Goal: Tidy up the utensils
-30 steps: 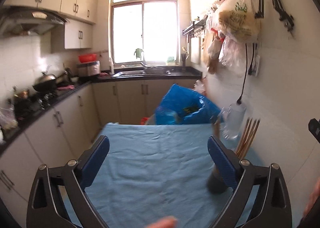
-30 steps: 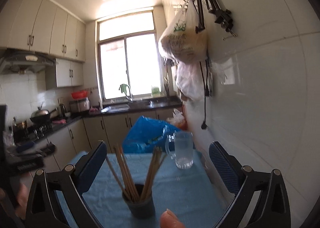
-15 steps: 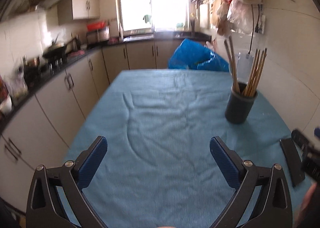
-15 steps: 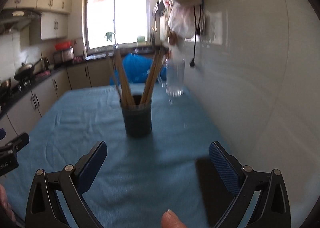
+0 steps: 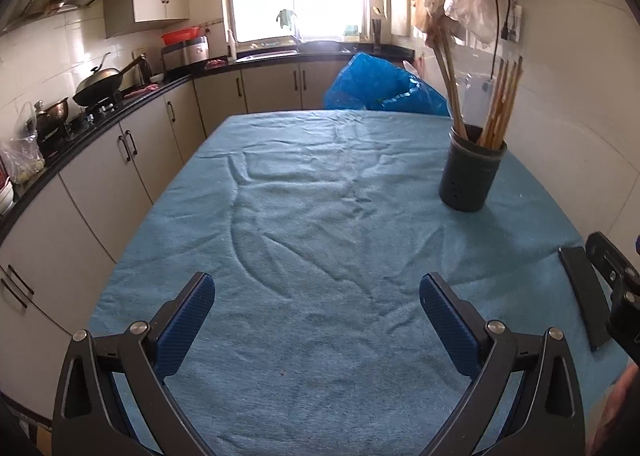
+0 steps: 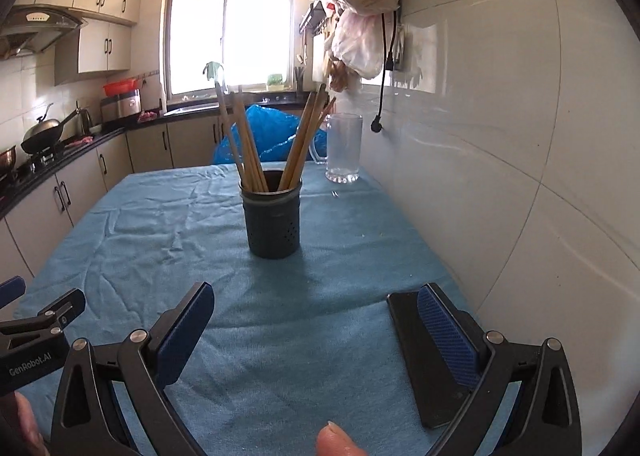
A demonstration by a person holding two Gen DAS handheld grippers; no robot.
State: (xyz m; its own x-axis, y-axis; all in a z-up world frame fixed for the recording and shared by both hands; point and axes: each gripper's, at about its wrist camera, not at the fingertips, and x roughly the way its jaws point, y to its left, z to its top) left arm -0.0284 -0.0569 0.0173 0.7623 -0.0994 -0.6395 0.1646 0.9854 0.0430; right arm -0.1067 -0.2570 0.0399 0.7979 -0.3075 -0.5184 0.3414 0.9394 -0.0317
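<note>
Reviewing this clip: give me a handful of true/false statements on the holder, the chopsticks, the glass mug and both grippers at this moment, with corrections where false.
1. The chopsticks stand in the dark holder. True.
2. The holder lies tipped on the cloth. False: it stands upright.
3. The right gripper is shut on a chopstick. False: its fingers are wide apart and hold nothing.
4. The glass mug stands beyond the holder, near the wall. True.
5. The left gripper is open over bare cloth. True.
6. The flat black object lies on the counter side of the table. False: it lies on the wall side, by the right gripper.
</note>
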